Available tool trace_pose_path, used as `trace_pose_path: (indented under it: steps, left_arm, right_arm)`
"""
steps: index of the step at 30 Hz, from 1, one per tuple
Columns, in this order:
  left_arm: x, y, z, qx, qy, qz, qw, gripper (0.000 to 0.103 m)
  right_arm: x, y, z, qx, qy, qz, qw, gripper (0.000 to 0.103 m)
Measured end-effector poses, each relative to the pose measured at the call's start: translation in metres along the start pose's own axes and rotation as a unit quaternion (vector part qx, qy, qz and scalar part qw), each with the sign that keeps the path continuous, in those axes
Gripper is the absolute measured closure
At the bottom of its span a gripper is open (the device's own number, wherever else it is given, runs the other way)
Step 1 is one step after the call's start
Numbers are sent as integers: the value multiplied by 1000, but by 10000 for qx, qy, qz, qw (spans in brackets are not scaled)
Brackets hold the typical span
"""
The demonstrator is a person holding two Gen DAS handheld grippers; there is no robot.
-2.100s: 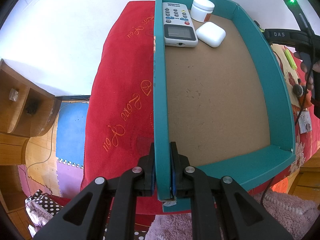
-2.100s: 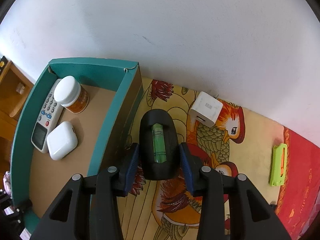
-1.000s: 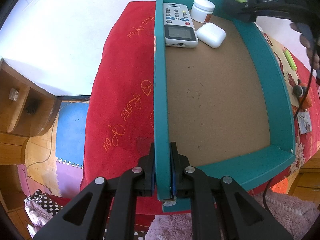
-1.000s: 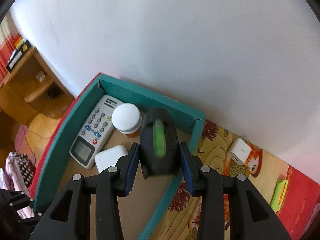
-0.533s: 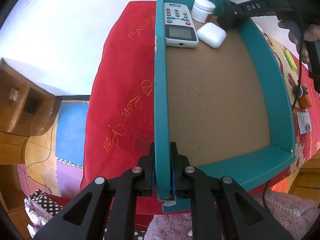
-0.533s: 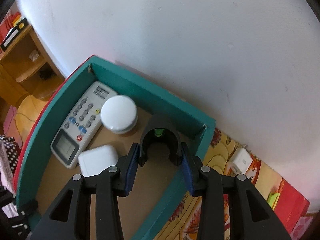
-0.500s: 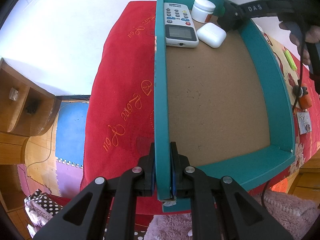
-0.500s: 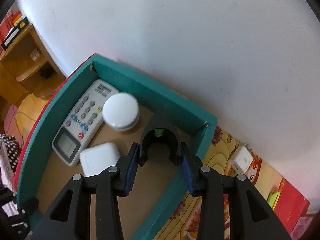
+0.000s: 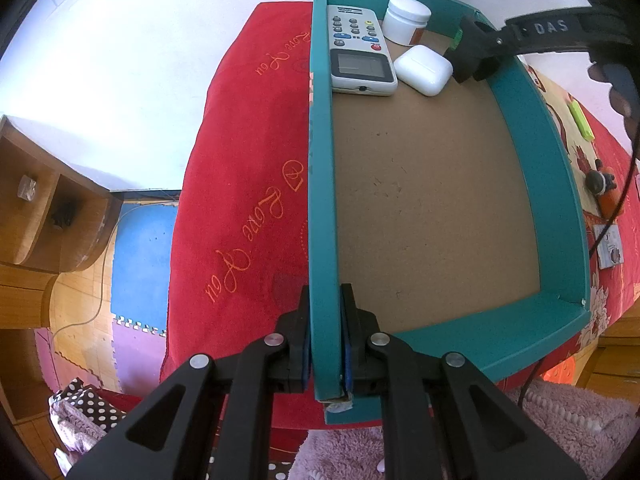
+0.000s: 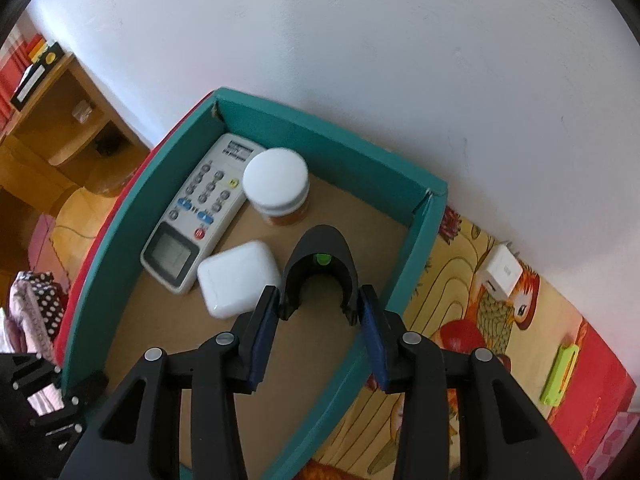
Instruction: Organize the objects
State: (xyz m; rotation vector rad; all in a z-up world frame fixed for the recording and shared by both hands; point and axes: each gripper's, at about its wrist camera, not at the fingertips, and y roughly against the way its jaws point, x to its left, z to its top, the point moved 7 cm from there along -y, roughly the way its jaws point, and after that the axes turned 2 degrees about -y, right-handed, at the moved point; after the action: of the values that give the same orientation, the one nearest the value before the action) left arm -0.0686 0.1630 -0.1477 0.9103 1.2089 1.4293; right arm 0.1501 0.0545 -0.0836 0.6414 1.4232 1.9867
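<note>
A teal box [image 9: 556, 184] with a brown floor lies on a red blanket. My left gripper [image 9: 324, 336] is shut on the box's left wall near its front corner. Inside at the far end lie a white remote [image 9: 358, 54], a white-lidded jar [image 9: 406, 20] and a white earbud case [image 9: 424, 65]. My right gripper [image 10: 318, 322] is shut on a black arched object with a green part [image 10: 320, 268] and holds it low inside the box, next to the earbud case [image 10: 238, 278]. It also shows in the left wrist view [image 9: 472, 50].
On the patterned cloth right of the box lie a white charger [image 10: 502, 272] and a green item [image 10: 558, 372]. An orange-and-black toy [image 9: 604, 188] and a small card [image 9: 610, 248] lie further along. A wooden shelf [image 9: 36, 208] stands left of the bed.
My right gripper has carried the black object from the patterned cloth over the box's wall and lowered it inside beside the earbud case. The left gripper has not moved.
</note>
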Motion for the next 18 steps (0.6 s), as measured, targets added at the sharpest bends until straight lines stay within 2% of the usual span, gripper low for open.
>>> trace_pose_path:
  steps: [8, 13, 18]
  left_arm:
    - [0, -1, 0, 0, -3, 10, 10000, 94]
    - [0, -1, 0, 0, -4, 10, 10000, 94]
    - [0, -1, 0, 4, -7, 11, 10000, 94]
  right_arm:
    - [8, 8, -3, -55, 178, -132, 9997, 50]
    - [7, 12, 1, -47, 60, -74, 9999, 49]
    - [1, 8, 20, 88, -123, 193, 9997, 49]
